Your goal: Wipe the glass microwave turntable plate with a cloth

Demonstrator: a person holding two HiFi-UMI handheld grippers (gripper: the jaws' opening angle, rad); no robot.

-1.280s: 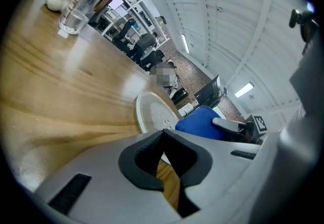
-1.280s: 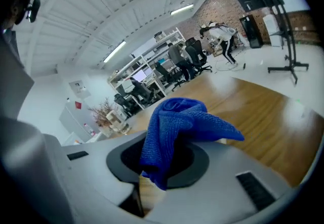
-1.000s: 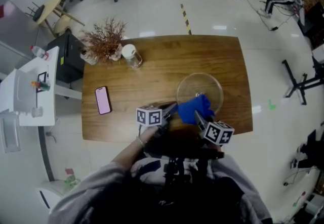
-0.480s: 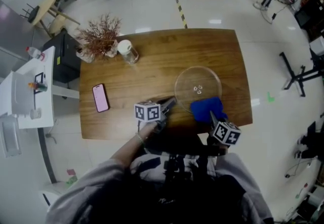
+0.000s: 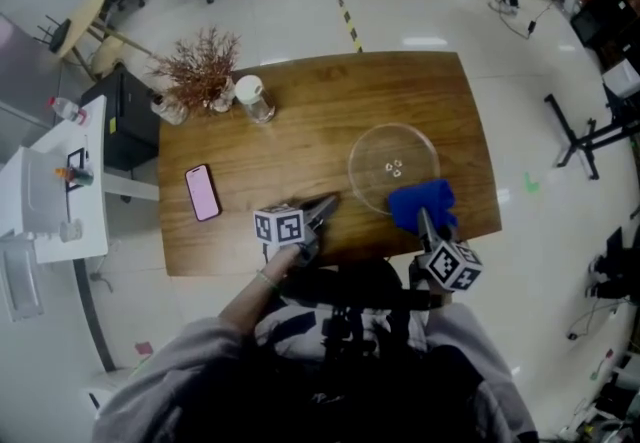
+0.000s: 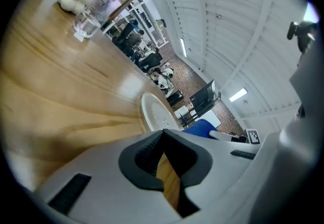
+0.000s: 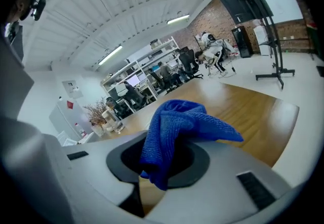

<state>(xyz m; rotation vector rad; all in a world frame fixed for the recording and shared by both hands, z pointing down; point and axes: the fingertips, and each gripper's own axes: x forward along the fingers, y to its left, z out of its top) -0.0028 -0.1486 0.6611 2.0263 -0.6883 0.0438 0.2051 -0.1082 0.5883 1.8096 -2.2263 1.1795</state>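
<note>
Glass plate point(image 5: 393, 168) flat on the table point(image 5: 300, 121), right of centre. Its near-right rim is hidden under the blue cloth point(image 5: 420, 204); can't tell if they touch. Right gripper point(image 5: 426, 223) is clamped on the cloth, and the bunched fabric covers its fingertips. Left gripper point(image 6: 163, 137) has jaws together with nothing between them, just left of the plate. Its view crops the plate.
</note>
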